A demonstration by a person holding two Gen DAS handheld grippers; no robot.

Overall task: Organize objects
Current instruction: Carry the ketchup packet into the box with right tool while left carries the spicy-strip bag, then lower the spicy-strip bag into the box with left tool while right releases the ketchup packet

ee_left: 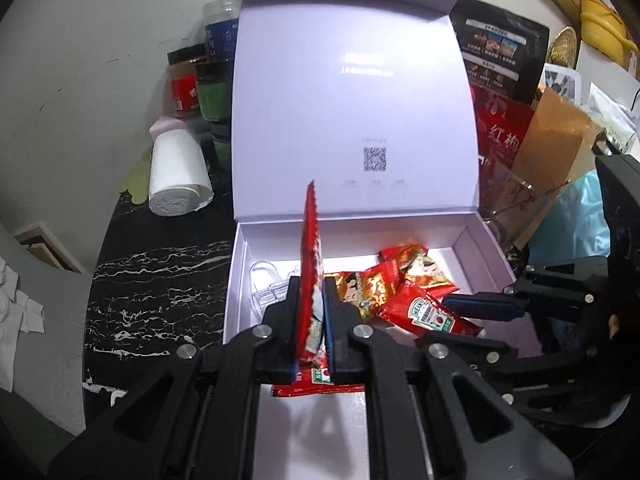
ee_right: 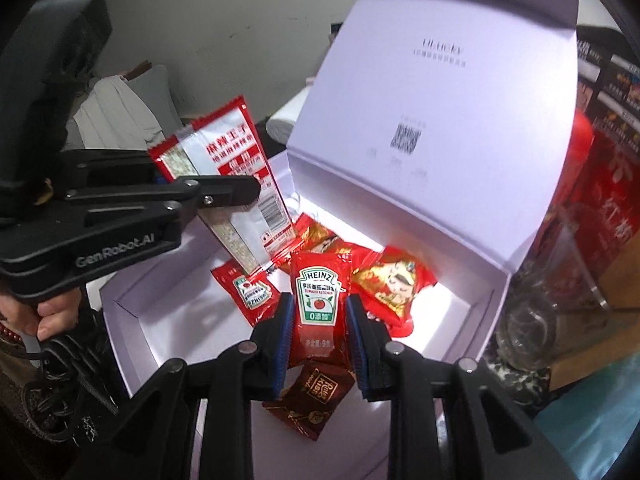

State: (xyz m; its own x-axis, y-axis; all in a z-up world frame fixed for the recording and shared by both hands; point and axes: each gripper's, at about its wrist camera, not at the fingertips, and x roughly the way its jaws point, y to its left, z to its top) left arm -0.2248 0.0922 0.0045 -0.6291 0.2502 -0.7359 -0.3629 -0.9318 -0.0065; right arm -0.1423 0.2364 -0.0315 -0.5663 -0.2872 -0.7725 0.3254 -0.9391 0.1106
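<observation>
The left gripper (ee_left: pixel 311 296) is clamped on a tall red snack packet (ee_left: pixel 310 248), which stands edge-on between its blue pads and rises above the near wall of the white box (ee_left: pixel 236 280). In the right wrist view the same packet (ee_right: pixel 236 184) shows its silver back and barcode, tilted, hanging over the left part of the box (ee_right: pixel 132 312).

The right gripper (ee_right: pixel 318 320) is closed on a Heinz ketchup sachet (ee_right: pixel 317 300), held upright with the label facing the camera, over the box floor. From the left wrist view that sachet (ee_left: pixel 430 314) sits between the right gripper's fingers (ee_left: pixel 476 305), just above the other contents.

Inside the box lie a second ketchup sachet (ee_right: pixel 250 292), two red-and-gold candy packets with a cartoon face (ee_right: pixel 390 280), and a dark brown sweet (ee_right: pixel 310 400) below the held sachet. A clear plastic piece (ee_left: pixel 266 284) rests in the left back corner (its shape is hard to make out). The box lid (ee_left: pixel 352 100) stands open, a QR code printed on its inside.

The box sits on a black marbled table (ee_left: pixel 152 280). Beside it to the left are a white paper roll (ee_left: pixel 176 172) and jars (ee_left: pixel 200 84); to the right stand dark and red bags (ee_left: pixel 500 64). A hand (ee_right: pixel 44 316) grips the left gripper's handle.
</observation>
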